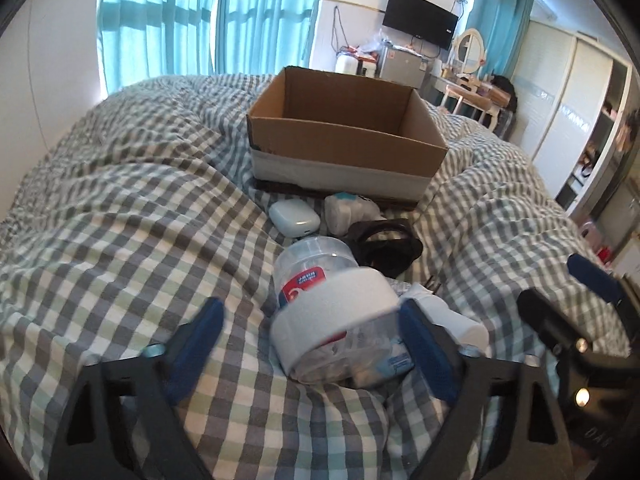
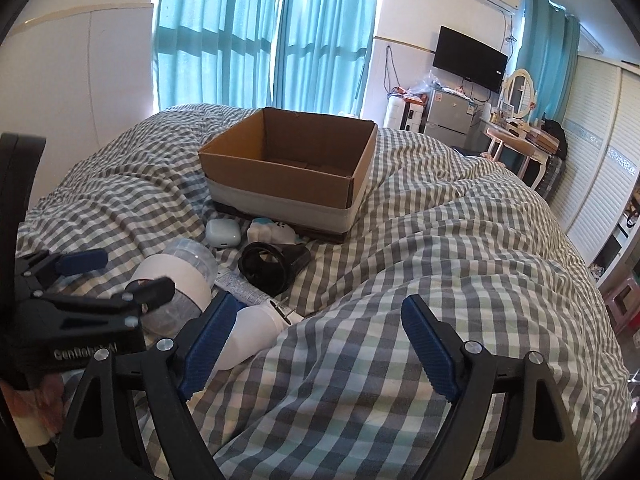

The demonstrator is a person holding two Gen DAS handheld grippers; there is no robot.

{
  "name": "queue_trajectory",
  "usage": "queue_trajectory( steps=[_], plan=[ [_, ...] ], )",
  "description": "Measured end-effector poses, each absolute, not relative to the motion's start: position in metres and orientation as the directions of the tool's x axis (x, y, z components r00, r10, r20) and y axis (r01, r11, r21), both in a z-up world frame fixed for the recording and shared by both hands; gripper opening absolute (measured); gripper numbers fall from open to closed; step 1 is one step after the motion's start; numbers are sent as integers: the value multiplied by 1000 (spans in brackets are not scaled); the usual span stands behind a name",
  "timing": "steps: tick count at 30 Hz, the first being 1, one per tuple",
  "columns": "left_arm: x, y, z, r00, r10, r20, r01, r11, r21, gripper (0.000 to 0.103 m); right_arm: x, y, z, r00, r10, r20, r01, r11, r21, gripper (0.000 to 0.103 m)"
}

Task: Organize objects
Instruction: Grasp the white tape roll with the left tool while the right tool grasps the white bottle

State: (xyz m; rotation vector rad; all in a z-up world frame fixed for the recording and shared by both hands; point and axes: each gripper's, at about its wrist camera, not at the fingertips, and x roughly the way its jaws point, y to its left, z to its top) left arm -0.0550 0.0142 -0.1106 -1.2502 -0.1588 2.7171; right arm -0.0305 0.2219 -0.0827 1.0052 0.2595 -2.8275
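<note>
An open cardboard box [image 1: 344, 136] sits on the checked bed; it also shows in the right wrist view [image 2: 280, 184]. In front of it lie a white case [image 1: 294, 220], a white soft toy [image 1: 348, 212], a black cup-like object [image 1: 384, 244], a clear plastic bottle [image 1: 320, 300] with a white foam band, and a white tube [image 1: 452, 320]. My left gripper [image 1: 316, 344] is open, with the bottle lying between its fingers. My right gripper [image 2: 320, 344] is open and empty over the quilt, its left finger beside the white tube [image 2: 256, 336].
The quilt [image 1: 140, 220] is rumpled into folds. Blue curtains [image 2: 260, 40] hang behind the bed. A television [image 2: 470, 58], a small fridge [image 2: 450, 116] and a dressing table [image 2: 516, 132] stand at the back right. Wardrobe doors [image 2: 600, 168] line the right wall.
</note>
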Motion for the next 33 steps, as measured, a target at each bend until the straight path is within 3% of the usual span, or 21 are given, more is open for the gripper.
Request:
queue_trajectory(
  steps=[5,8,13,17,19,24,33],
  plan=[
    [-63,9,-121,-610,211,-764,-81,-975,-205,70,-28,215,-90,-753,-76,-654,207,-970,-125,85],
    [-63,10,-118,-611,244,-753,-111,-968,-224,56,-30,210,-97,-734,-94,-673,230,-966,-115,85],
    [-64,5,-114,-625,243,-742,-112,-968,-224,46,-33,198,-110,-692,-136,-709,279,-956,-89,82],
    [-64,-5,-106,-641,241,-729,-105,-968,-228,36,-39,179,-125,-651,-163,-741,340,-936,-94,66],
    [-65,-9,-103,-648,235,-724,-101,-969,-225,32,-45,173,-132,-627,-161,-762,354,-930,-94,39],
    [-64,-10,-98,-674,191,-713,-92,-980,-176,24,-45,175,-130,-644,-148,-751,336,-936,-104,36],
    [-58,-14,-80,-696,174,-697,-81,-983,-165,22,-45,184,-95,-691,-172,-702,324,-942,-89,32]
  ],
)
